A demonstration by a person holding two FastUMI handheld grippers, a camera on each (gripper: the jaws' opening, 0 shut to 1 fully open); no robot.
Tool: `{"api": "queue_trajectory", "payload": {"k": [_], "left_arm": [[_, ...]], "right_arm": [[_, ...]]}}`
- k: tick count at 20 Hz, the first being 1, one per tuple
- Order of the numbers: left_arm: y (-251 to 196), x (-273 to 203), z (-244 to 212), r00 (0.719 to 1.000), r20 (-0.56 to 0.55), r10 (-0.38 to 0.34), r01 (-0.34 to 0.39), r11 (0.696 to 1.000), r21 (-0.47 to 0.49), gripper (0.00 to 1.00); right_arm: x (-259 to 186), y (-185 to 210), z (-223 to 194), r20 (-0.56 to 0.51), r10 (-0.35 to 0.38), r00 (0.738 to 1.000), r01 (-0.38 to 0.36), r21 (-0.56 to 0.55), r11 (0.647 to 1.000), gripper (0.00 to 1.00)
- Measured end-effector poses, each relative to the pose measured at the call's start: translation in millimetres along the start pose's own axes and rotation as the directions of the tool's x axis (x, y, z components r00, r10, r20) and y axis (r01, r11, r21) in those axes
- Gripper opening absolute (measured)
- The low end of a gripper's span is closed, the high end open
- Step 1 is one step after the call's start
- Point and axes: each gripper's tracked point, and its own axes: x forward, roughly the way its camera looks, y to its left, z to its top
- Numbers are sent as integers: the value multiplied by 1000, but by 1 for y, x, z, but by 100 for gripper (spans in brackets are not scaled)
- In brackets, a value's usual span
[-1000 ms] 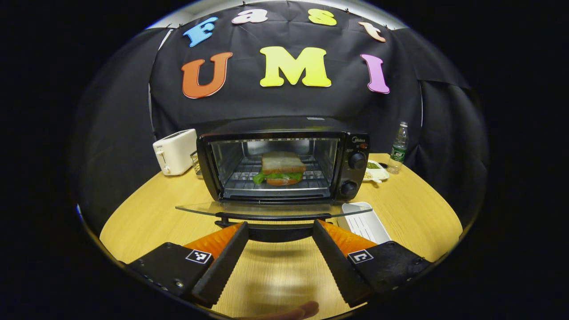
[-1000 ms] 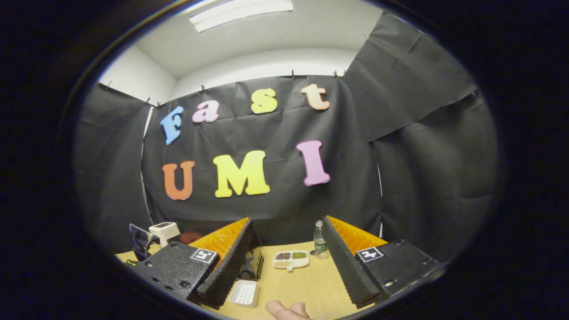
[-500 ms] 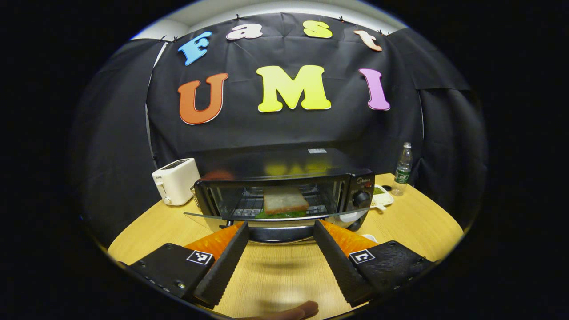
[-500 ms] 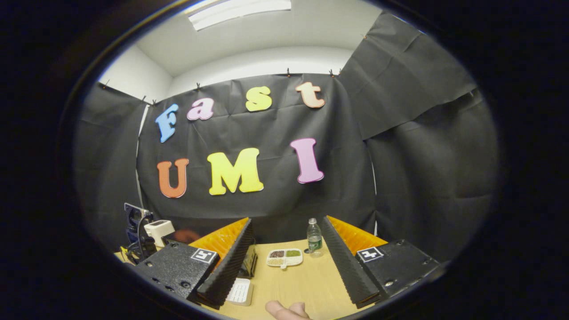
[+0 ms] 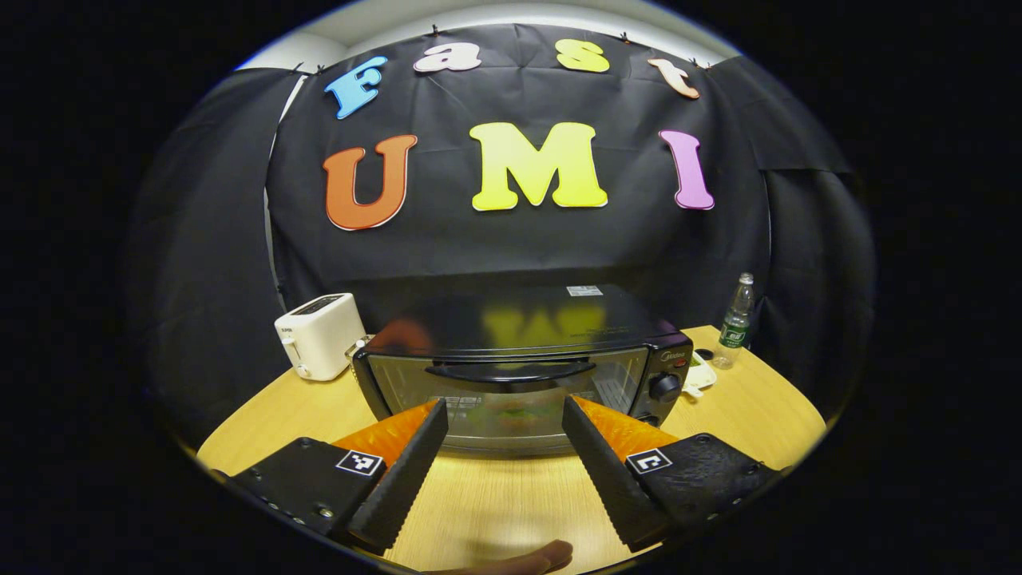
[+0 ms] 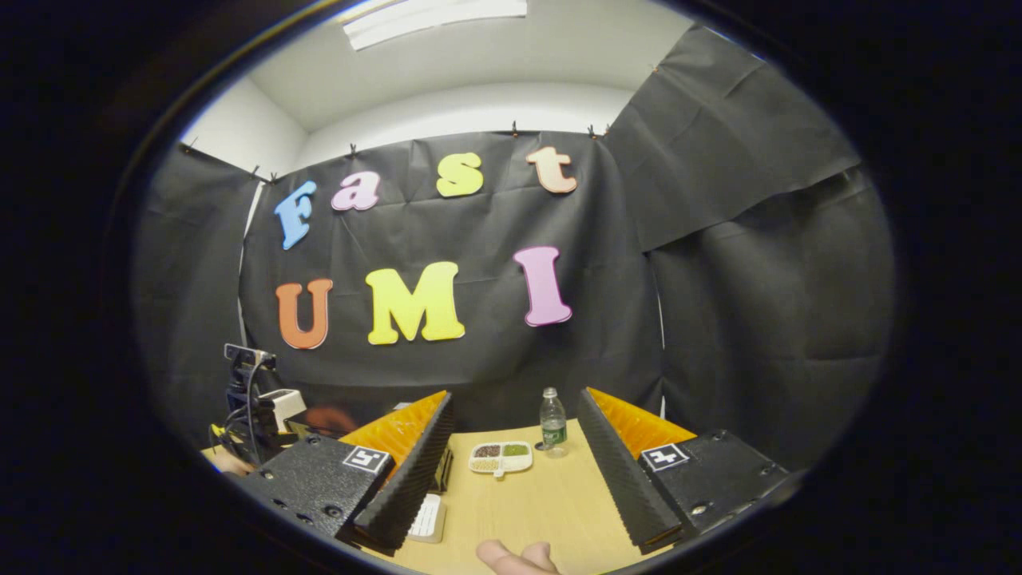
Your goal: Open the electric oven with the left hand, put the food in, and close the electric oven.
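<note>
The black electric oven (image 5: 519,351) stands on the wooden table (image 5: 511,495) with its glass door shut and the handle (image 5: 511,371) across the top of the door. Behind the glass the sandwich (image 5: 519,414) shows dimly on the rack. My left gripper (image 5: 503,407) is open just in front of the door, a finger on either side of its lower half, touching nothing. My right gripper (image 6: 516,399) is open and holds nothing, raised over the table to the right of the oven; a dark corner of the oven (image 6: 444,477) peeks past its left finger.
A white toaster (image 5: 319,335) sits left of the oven. A water bottle (image 6: 551,422) and a sectioned dish (image 6: 499,459) stand at the back right. A white tray (image 6: 427,517) lies by the oven's right side. A dark device with cables (image 6: 243,383) shows at far left.
The oven door has swung up from lying flat open to fully shut, with the sandwich inside. My left gripper rose with it. The right gripper's view drifted slightly.
</note>
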Motion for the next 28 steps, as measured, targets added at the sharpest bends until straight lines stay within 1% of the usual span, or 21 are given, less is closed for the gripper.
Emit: {"api": "queue_trajectory", "payload": {"k": [3, 7, 8, 9, 12, 16, 18, 20, 21, 22, 23, 24, 25, 26, 28], "left_arm": [[5, -32, 20, 999, 48, 3, -3, 1000, 6, 95], [1, -81, 59, 989, 148, -9, 9, 1000, -1, 95], [2, -94, 67, 986, 168, -8, 9, 1000, -2, 95], [1, -108, 76, 982, 189, -16, 18, 1000, -6, 95], [-3, -150, 100, 969, 245, -42, 50, 998, -26, 95], [8, -193, 118, 951, 307, -15, 26, 999, -34, 95], [9, -212, 125, 940, 341, -18, 32, 999, -34, 95], [11, -227, 123, 931, 363, -21, 45, 997, -57, 95], [14, -233, 118, 930, 368, -14, 41, 997, -68, 88], [19, -237, 111, 930, 366, 0, 30, 997, -77, 95], [22, -240, 103, 931, 365, 13, 17, 997, -79, 87], [23, -242, 96, 932, 361, 15, 11, 998, -68, 87], [23, -242, 89, 936, 351, 12, 7, 999, -52, 94], [21, -241, 78, 944, 331, 7, 5, 999, -35, 93], [21, -242, 74, 948, 317, 1, 0, 1000, -2, 84]], "right_arm": [[-10, 4, 5, 12, 8, 1000, -8, -8, 1000, 96], [-24, 6, 12, 29, 12, 1000, -11, -5, 1000, 96], [-27, 6, 14, 33, 10, 999, -10, -5, 1000, 99], [-31, 7, 18, 39, 10, 999, -10, -6, 1000, 96], [-43, 12, 31, 68, 26, 997, -25, -18, 1000, 96], [-56, 19, 42, 94, 55, 994, -53, -32, 998, 96], [-62, 22, 43, 99, 71, 993, -67, -43, 997, 99], [-66, 21, 41, 100, 74, 992, -68, -63, 996, 99], [-68, 21, 40, 100, 74, 992, -66, -73, 995, 96], [-69, 20, 37, 97, 67, 993, -60, -76, 995, 96], [-72, 20, 36, 96, 67, 993, -60, -74, 995, 96], [-73, 23, 37, 102, 75, 992, -68, -70, 995, 96], [-73, 24, 36, 101, 76, 992, -70, -67, 995, 96], [-72, 22, 32, 96, 73, 993, -67, -65, 996, 96], [-68, 21, 26, 81, 67, 994, -61, -67, 996, 96]]}}
